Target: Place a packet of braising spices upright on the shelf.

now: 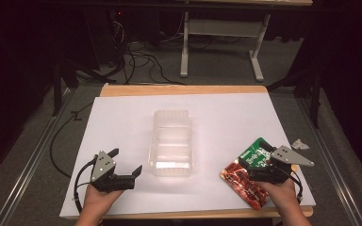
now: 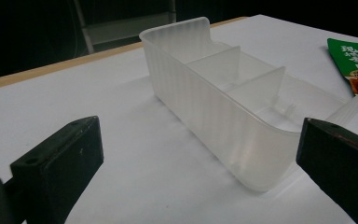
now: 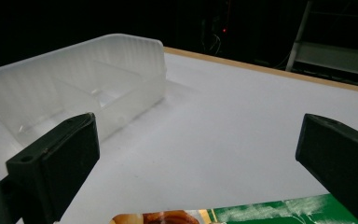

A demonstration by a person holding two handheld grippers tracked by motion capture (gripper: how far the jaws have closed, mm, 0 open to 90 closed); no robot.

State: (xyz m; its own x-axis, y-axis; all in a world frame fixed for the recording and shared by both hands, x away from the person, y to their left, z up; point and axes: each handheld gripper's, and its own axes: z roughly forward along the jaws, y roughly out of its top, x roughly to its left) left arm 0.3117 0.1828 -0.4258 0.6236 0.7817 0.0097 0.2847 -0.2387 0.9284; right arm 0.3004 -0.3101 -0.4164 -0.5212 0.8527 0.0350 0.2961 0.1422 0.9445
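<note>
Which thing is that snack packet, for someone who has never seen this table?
Start at the white table with a clear plastic box in the middle. Look to its near right corner, under the right hand-held gripper. The snack packet lies flat there, the table's one colourful thing: green and red.

table | white sheet | clear divided bin | snack packet
</note>
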